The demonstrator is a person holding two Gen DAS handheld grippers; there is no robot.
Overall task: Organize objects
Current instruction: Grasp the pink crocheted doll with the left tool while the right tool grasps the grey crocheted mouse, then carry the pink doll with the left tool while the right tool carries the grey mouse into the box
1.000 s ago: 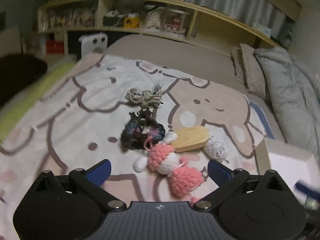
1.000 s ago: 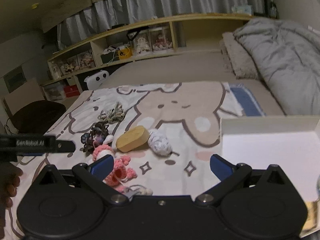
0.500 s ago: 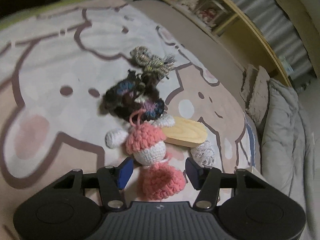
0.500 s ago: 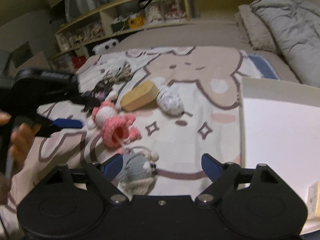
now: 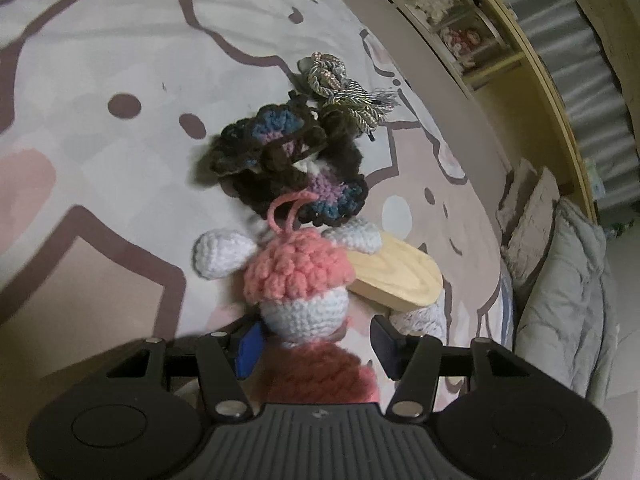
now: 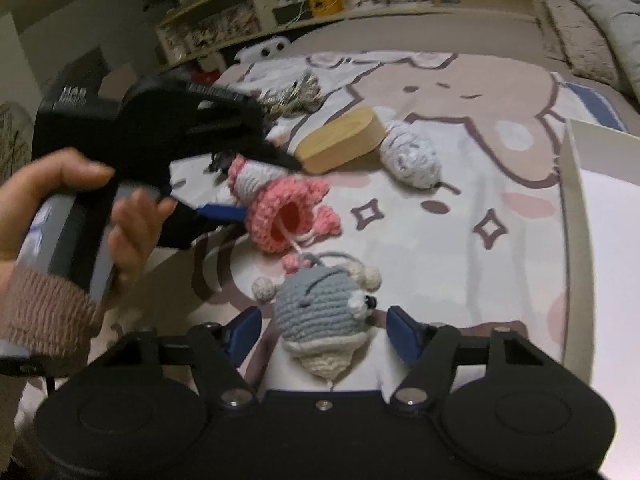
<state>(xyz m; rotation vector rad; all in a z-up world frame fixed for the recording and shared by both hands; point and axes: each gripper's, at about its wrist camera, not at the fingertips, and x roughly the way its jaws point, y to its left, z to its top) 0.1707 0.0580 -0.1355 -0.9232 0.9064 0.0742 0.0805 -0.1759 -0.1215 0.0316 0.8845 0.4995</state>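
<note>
A pink and white crochet doll (image 5: 300, 280) lies on the cartoon-print blanket (image 5: 100, 152). My left gripper (image 5: 316, 344) straddles its neck and skirt; the left pad brushes the head and a small gap shows at the right pad. The right wrist view shows that gripper (image 6: 268, 188) with one finger either side of the doll (image 6: 288, 208). A grey crochet doll (image 6: 320, 304) lies between the fingers of my right gripper (image 6: 324, 334). Its jaws are closing, with a gap on each side.
A wooden block (image 5: 396, 276), a dark crochet piece (image 5: 288, 164) and a cord bundle (image 5: 348, 92) lie beyond the pink doll. A speckled yarn ball (image 6: 412, 156) sits near the block. A white box (image 6: 608, 240) stands at the right. A hand (image 6: 60, 184) holds the left gripper.
Both grippers have come down toward the blanket and narrowed. The left one rolled and now has the pink doll between its fingers. The right one now has the grey doll between its fingers.
</note>
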